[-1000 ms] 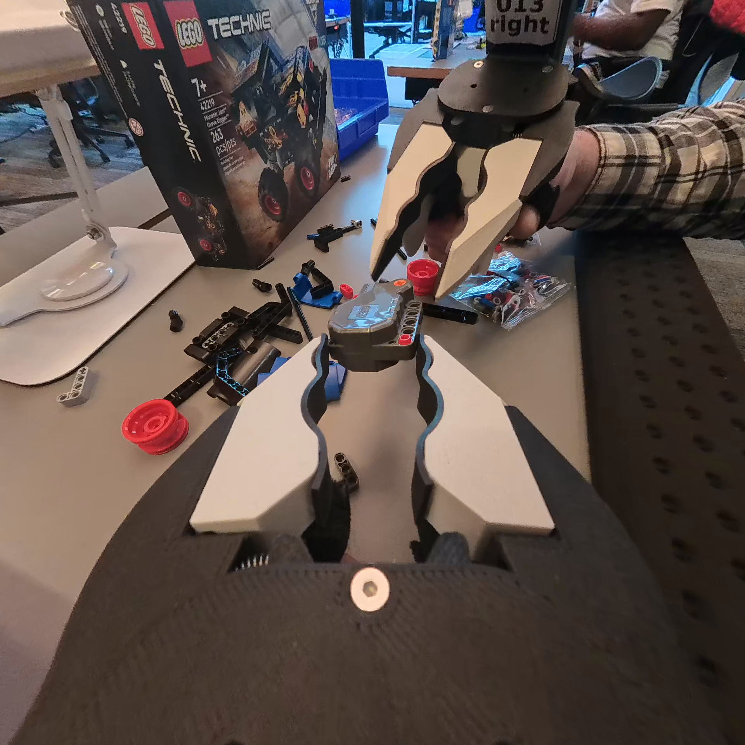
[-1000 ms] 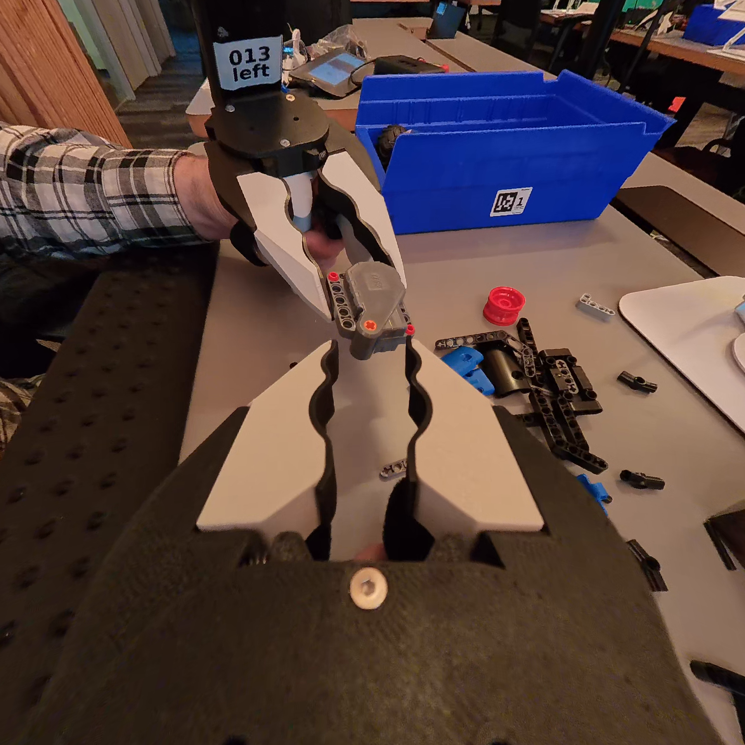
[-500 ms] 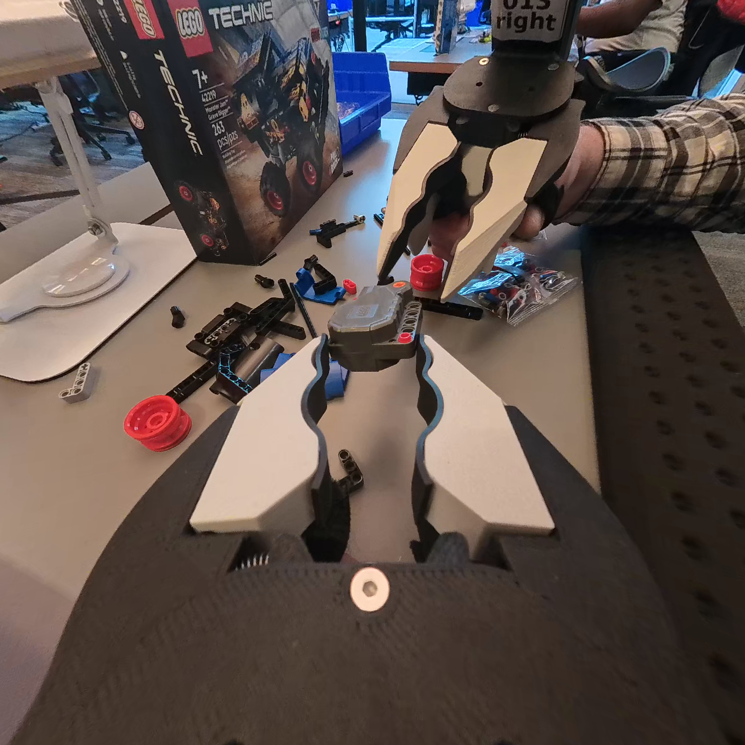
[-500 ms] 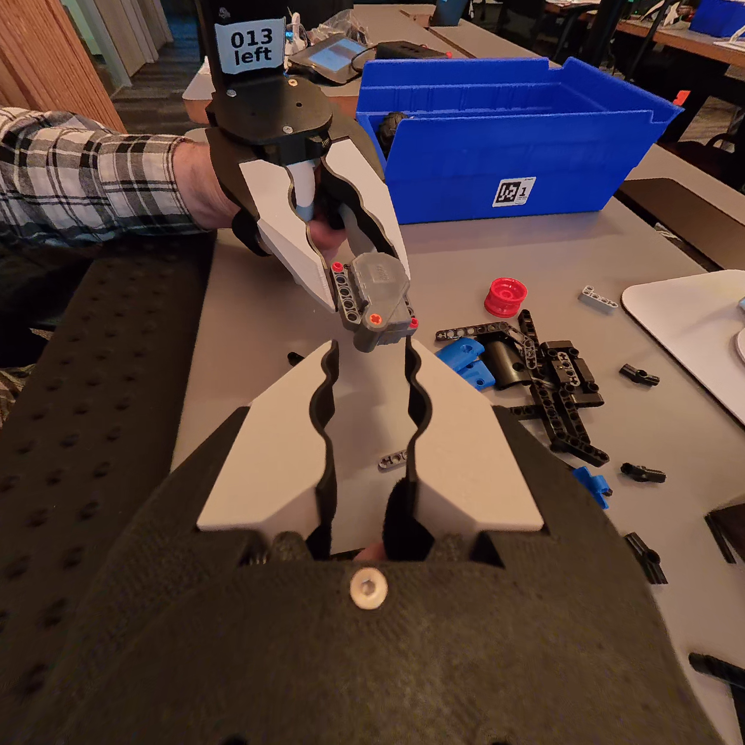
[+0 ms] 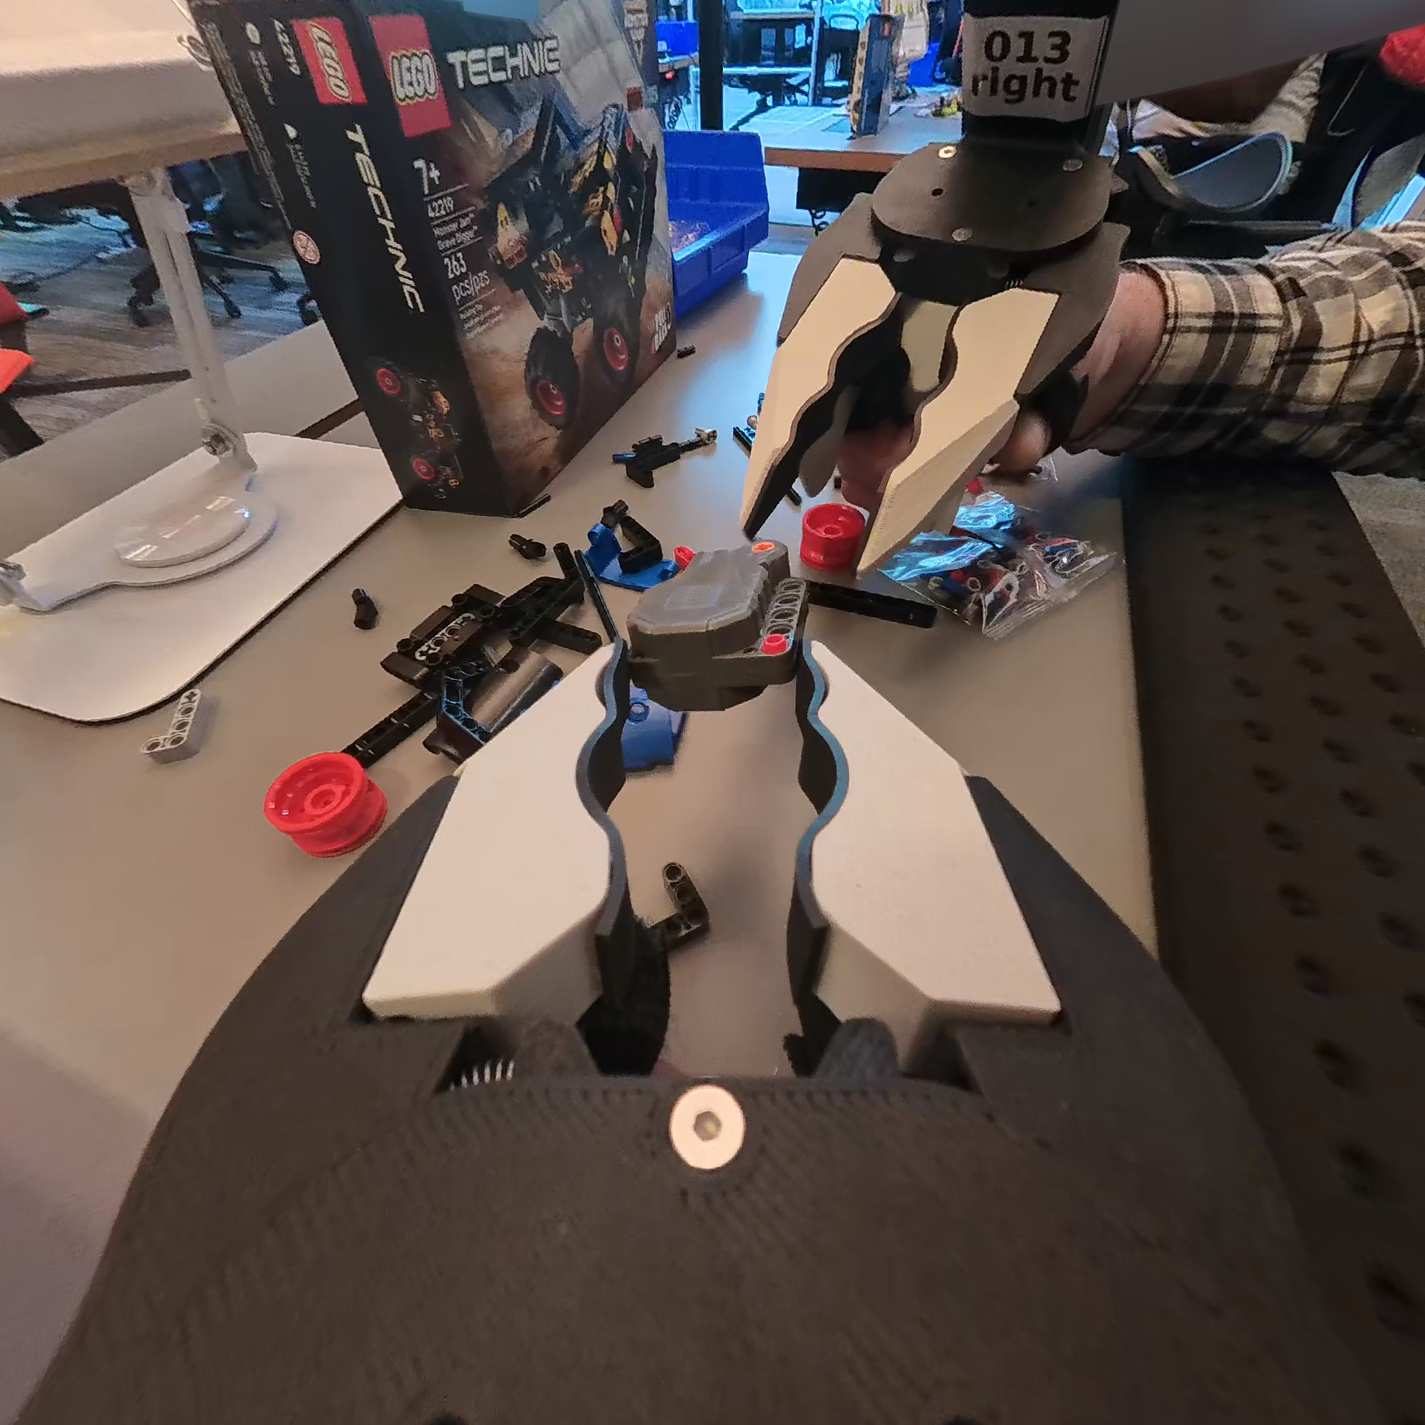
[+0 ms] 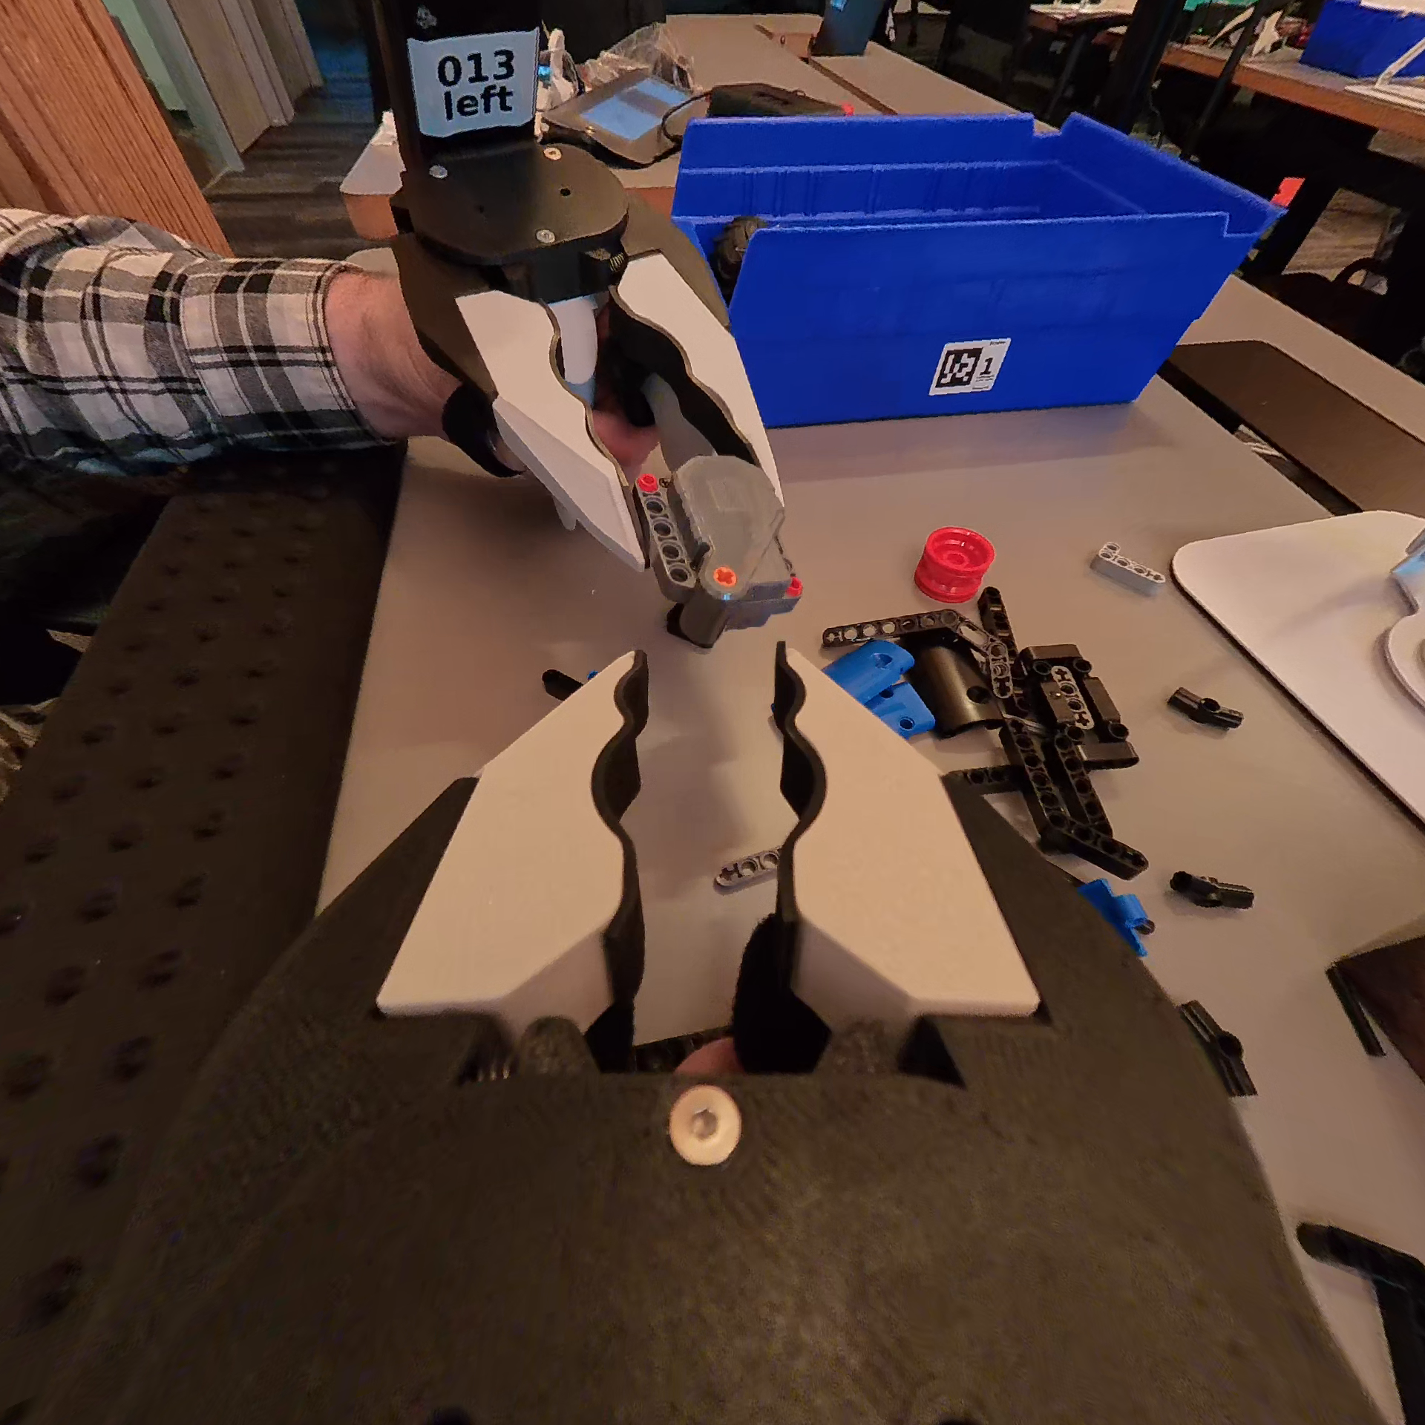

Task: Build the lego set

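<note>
the grey lego motor block (image 5: 713, 617) with its beam of holes and red pins is up off the bench (image 5: 1002, 732), pinched at the tips of the left tool (image 5: 709, 667). from the other side you can see that same left tool (image 6: 698, 532) clamping it by the two sides, block tilted down toward the bench surface (image 6: 887, 478).

the right tool (image 6: 708, 663) has its fingers spread with nothing between them, tips just short of the block and not touching it. in the left wrist view the right tool (image 5: 806, 551) hangs just above and behind the block, pointing down, a red wheel hub (image 5: 831, 534) visible between its fingers on the bench.

loose stuff lying around: a pile of black technic beams (image 6: 1056, 756) with blue panel pieces (image 6: 875, 678) beside it, another red wheel hub (image 5: 324, 802) off to the left, a small grey beam (image 5: 177, 721), and a clear bag of small parts (image 5: 1002, 563) near the right tool. the lego set box (image 5: 478, 254) stands upright at the back, and a blue bin (image 6: 964, 277) sits on the far side.
</note>
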Action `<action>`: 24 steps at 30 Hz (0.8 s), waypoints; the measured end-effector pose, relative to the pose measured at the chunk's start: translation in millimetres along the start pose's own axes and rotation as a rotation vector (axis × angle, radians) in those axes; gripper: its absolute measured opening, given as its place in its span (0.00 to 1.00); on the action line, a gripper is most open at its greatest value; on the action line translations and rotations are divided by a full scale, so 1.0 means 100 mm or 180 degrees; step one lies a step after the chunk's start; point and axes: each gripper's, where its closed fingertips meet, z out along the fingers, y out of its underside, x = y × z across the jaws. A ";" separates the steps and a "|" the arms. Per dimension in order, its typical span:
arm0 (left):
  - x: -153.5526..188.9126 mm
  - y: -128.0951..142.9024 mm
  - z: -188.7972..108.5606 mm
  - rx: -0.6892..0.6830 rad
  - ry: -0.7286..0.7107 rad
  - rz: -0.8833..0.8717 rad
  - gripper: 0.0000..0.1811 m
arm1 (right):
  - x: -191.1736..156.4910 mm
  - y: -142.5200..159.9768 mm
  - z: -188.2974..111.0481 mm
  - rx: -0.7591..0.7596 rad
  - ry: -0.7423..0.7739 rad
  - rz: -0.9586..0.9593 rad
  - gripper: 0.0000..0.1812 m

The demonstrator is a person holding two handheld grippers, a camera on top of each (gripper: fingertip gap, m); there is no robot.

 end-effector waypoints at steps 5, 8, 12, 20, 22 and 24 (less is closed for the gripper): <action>-0.02 0.00 -0.01 0.0005 -0.0022 -0.0010 0.23 | 0.04 0.01 -0.02 0.0017 0.0021 0.0035 0.17; -0.03 0.01 -0.01 0.0004 -0.0032 -0.0012 0.23 | 0.05 0.01 -0.03 0.0015 0.0026 0.0043 0.17; -0.04 0.00 -0.02 0.0021 -0.0050 -0.0022 0.23 | 0.05 0.01 -0.03 0.0015 0.0030 0.0043 0.17; -0.06 -0.02 -0.04 0.0052 -0.0078 -0.0025 0.23 | 0.03 0.07 -0.02 -0.0115 0.0014 -0.0002 0.17; -0.07 -0.03 -0.04 0.0058 -0.0084 -0.0021 0.23 | -0.05 0.09 0.01 -0.0209 -0.0066 -0.0062 0.17; -0.08 -0.03 -0.04 0.0054 -0.0089 -0.0020 0.23 | -0.15 0.14 0.09 -0.0370 -0.0126 -0.0179 0.16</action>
